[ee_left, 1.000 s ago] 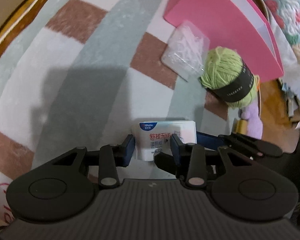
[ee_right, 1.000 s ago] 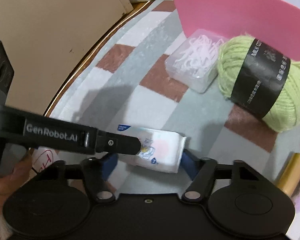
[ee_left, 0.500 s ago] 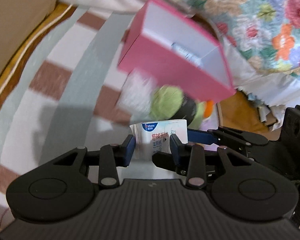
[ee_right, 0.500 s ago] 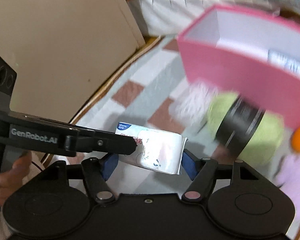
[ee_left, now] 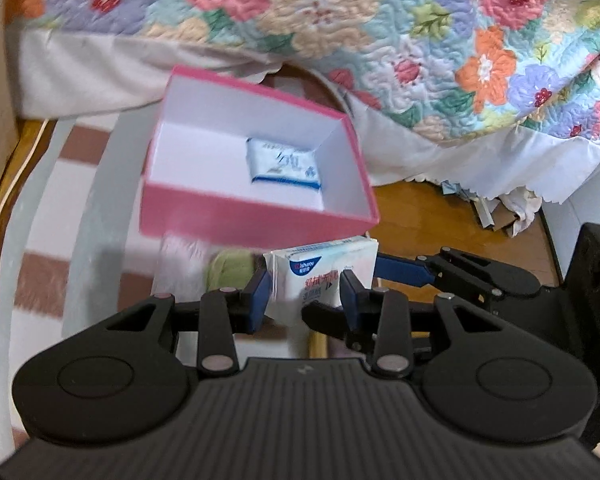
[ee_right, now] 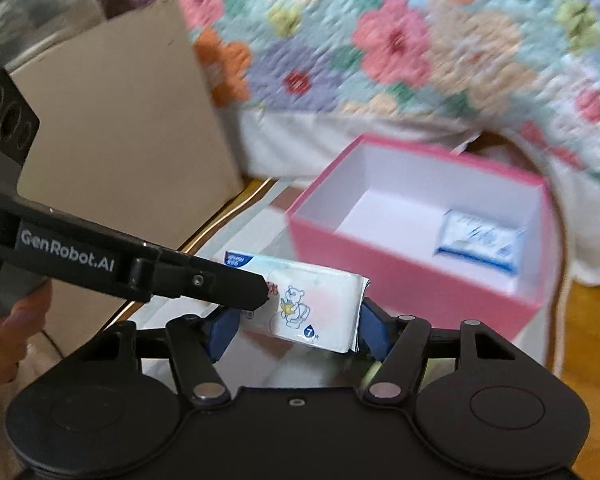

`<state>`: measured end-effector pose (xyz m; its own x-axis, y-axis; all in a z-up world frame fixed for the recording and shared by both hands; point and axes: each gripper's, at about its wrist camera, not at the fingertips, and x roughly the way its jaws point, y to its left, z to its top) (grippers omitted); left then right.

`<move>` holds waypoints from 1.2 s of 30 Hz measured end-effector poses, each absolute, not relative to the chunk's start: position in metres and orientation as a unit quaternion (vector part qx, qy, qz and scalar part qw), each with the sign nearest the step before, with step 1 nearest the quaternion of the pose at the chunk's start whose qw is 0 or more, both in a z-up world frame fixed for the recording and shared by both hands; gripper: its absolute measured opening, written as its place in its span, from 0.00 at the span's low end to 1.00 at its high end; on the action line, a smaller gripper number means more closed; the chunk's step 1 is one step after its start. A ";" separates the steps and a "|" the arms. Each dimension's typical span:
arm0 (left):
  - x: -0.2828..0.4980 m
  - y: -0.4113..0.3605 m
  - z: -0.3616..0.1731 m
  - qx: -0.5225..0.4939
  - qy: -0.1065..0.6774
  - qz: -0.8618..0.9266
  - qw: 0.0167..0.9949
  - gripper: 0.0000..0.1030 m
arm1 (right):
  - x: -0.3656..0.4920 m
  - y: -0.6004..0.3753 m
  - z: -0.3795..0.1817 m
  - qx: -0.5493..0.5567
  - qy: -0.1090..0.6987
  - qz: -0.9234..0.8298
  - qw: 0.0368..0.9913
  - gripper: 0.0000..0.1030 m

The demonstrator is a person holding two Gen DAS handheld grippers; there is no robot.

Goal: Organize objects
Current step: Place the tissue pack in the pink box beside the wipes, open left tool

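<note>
Both grippers hold one white tissue pack [ee_left: 322, 276] with blue print, lifted above the rug. My left gripper [ee_left: 304, 296] is shut on its short sides; my right gripper [ee_right: 296, 326] is shut on its ends, where the pack [ee_right: 312, 304] shows a bear drawing. The pink box [ee_left: 256, 216] stands open just beyond, white inside, with another tissue pack [ee_left: 284, 166] lying in it. The box [ee_right: 412, 284] and that pack [ee_right: 480, 246] show in the right wrist view too. The left gripper's arm crosses the right view.
A green yarn ball [ee_left: 230, 270] and a blurred white bag [ee_left: 182, 252] lie below the box's near wall. A floral quilt [ee_left: 380, 20] hangs behind. A striped rug [ee_left: 40, 240] covers the wooden floor [ee_left: 440, 220]. A beige panel [ee_right: 112, 128] stands at left.
Both grippers have lifted the tissue pack off the rug and tilted up toward the pink box, so its inside now shows. The yarn and bag have dropped low in view.
</note>
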<state>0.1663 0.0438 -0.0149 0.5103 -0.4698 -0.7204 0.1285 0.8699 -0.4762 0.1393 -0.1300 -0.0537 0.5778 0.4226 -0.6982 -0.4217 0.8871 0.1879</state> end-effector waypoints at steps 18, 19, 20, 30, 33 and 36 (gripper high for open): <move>0.295 0.005 -0.081 -0.275 0.475 -0.169 0.819 0.36 | 0.257 -0.177 -0.057 -0.044 0.447 0.167 0.878 0.68; 0.304 0.002 -0.088 -0.284 0.480 -0.167 0.813 0.36 | 0.267 -0.181 -0.063 -0.042 0.459 0.162 0.873 0.68; 0.310 -0.001 -0.093 -0.288 0.482 -0.163 0.811 0.36 | 0.276 -0.185 -0.070 -0.033 0.466 0.156 0.870 0.68; 0.357 -0.019 -0.139 -0.301 0.508 -0.148 0.793 0.36 | 0.325 -0.194 -0.117 -0.045 0.508 0.110 0.853 0.67; 0.362 -0.025 -0.145 -0.290 0.515 -0.141 0.794 0.36 | 0.333 -0.198 -0.125 -0.042 0.519 0.101 0.848 0.65; 0.365 -0.030 -0.152 -0.285 0.522 -0.133 0.793 0.41 | 0.340 -0.201 -0.133 -0.041 0.532 0.096 0.840 0.64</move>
<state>0.3649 -0.0299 -0.1520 0.4189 -0.5083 -0.7524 -0.0865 0.8025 -0.5904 0.3397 -0.2015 -0.1332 0.4150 0.1184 -0.9021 -0.2059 0.9780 0.0336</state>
